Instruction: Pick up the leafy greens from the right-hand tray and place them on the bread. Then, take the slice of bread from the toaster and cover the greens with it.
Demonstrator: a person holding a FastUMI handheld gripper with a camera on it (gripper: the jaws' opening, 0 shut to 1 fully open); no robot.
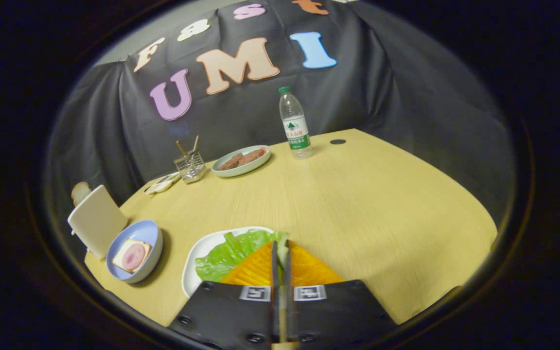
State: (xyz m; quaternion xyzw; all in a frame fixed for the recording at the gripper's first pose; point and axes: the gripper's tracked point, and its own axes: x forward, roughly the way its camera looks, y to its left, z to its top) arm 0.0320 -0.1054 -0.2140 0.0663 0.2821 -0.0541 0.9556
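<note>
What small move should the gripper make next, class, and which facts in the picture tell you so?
Probably lift straight up. The gripper has its fingers nearly together on the edge of the lettuce, which lies on the white plate. The bread with ham waits in the blue bowl beside it, so the leaf must clear the plate first. Whether the grip is firm is hard to tell.

Green leafy greens point(231, 253) are lying on a white tray point(197, 257). A blue bowl point(146, 233) is holding pink ham point(133, 255).
</note>
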